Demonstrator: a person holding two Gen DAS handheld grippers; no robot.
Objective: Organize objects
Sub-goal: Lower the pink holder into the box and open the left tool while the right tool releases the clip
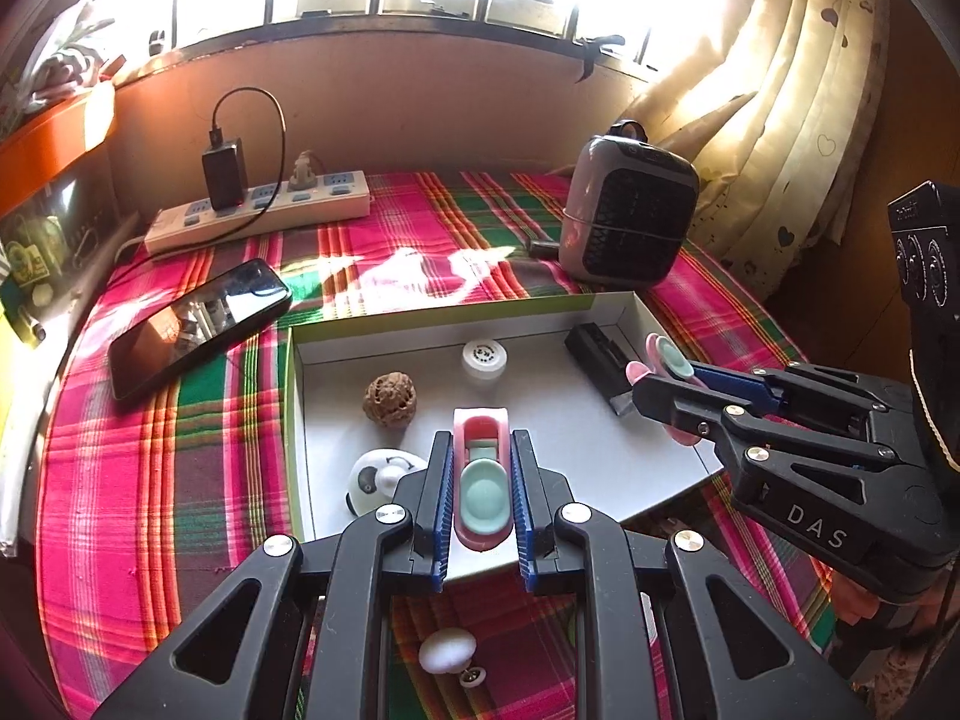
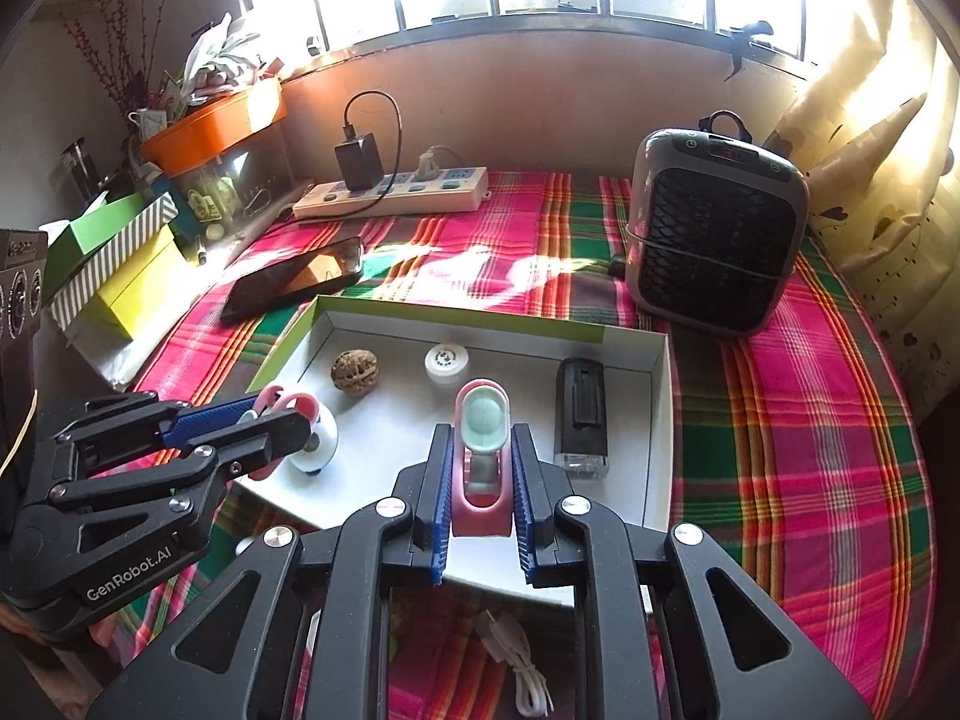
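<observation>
Presently found left gripper (image 1: pixel 482 441) clenched on pink piece (image 1: pixel 483 498), a small plastic item with a green oval pad, held lengthwise between both jaws above the near edge of the box (image 1: pixel 420 315). Found right gripper (image 2: pixel 480 435) likewise clenched on second pink piece (image 2: pixel 483 414), of the same make, held over the box interior near the black block (image 2: pixel 579 414). Could not tell whether the 2 pieces belonged together as 1 set.

Noted inside the box: walnut (image 1: pixel 389 397), white cap (image 1: pixel 483 354), black block and a round white toy (image 1: pixel 375 477), all well apart from one another.

Judged both pieces light, rigid and smooth, so liable to slip or twist under a loose grip. Judged the long flat sides the proper place to take hold, as done at inspection, with the green pad left free. Judged little risk of breakage from a short drop onto the box floor, though bouncing or rolling against the walnut or the cap remained possible. Recommended lowering close to the bare floor before any release.
</observation>
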